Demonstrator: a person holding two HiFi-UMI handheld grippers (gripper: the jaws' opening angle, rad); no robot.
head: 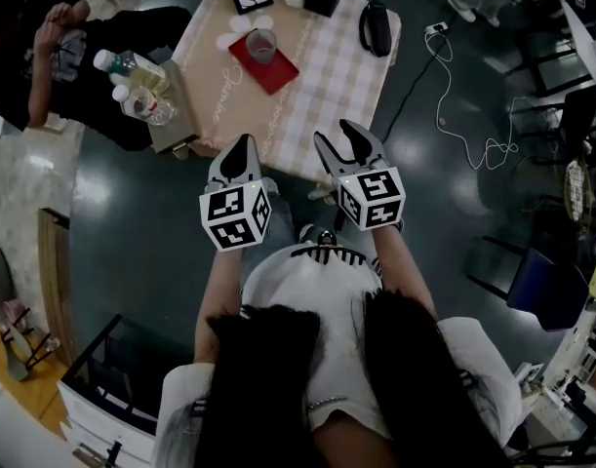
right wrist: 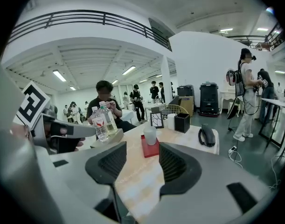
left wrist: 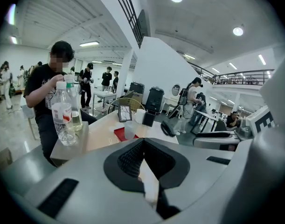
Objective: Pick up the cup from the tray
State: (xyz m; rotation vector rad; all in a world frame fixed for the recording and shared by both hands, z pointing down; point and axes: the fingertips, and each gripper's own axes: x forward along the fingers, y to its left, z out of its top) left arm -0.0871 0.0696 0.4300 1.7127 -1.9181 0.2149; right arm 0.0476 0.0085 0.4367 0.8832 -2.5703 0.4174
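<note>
Right gripper point(right wrist: 142, 162): jaws part-open, nothing between them. Left gripper point(left wrist: 143, 143): jaws closed together, empty. Both are at the near edge of the table point(head: 317, 81). Cup point(right wrist: 150, 135) stands upright on the red tray point(right wrist: 150, 150), far side of the table, well apart from both. Step looks like approach. Next: right jaws forward, straddle cup, close. Can't tell what's in the cup.
</note>
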